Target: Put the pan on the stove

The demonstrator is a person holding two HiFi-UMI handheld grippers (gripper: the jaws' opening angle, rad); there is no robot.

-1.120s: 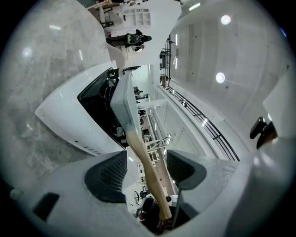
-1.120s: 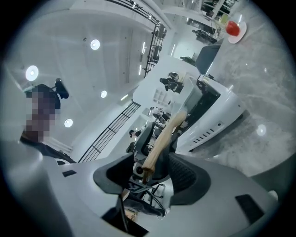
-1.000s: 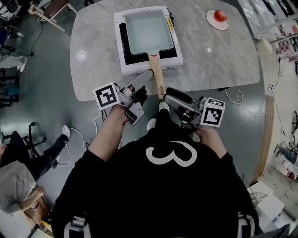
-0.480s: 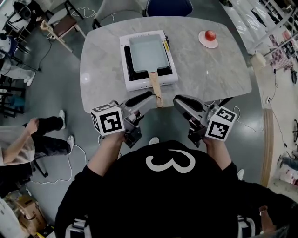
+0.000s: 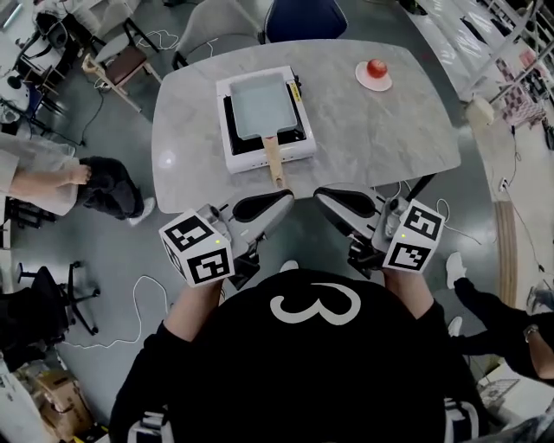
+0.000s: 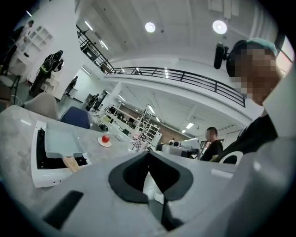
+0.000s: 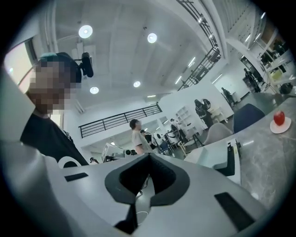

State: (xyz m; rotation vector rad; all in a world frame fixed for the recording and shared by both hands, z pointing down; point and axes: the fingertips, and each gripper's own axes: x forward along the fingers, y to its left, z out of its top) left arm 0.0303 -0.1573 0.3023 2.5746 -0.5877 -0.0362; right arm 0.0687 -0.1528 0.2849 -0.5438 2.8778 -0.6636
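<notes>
My left claw (image 6: 148, 158) has just been closing, and its jaws now meet with nothing between them. My right claw (image 7: 149, 159) has been closing too; its dark pads are pressed together and it holds nothing. In the head view the two claws sit side by side in front of my chest. Their tips are near each other but apart, and they point toward the near edge of the worktop (image 5: 381, 138).

Just beyond that edge, between the two claws, is the wooden handle (image 5: 273, 160) of the pan (image 5: 260, 105). It points back at me and overhangs the front of the stove (image 5: 230, 147). The pan is pale and rectangular. It rests flat on the black cooking surface of the white stove, left of the worktop's middle, and neither claw touches it.

Toward the far right of the worktop, well apart from the stove, a round red fruit (image 5: 376, 67) lies on a small white saucer (image 5: 370, 80). A blue chair (image 5: 310, 17) stands behind the far edge. A person (image 5: 52, 183) is on the grey floor (image 5: 130, 260) to my left.
</notes>
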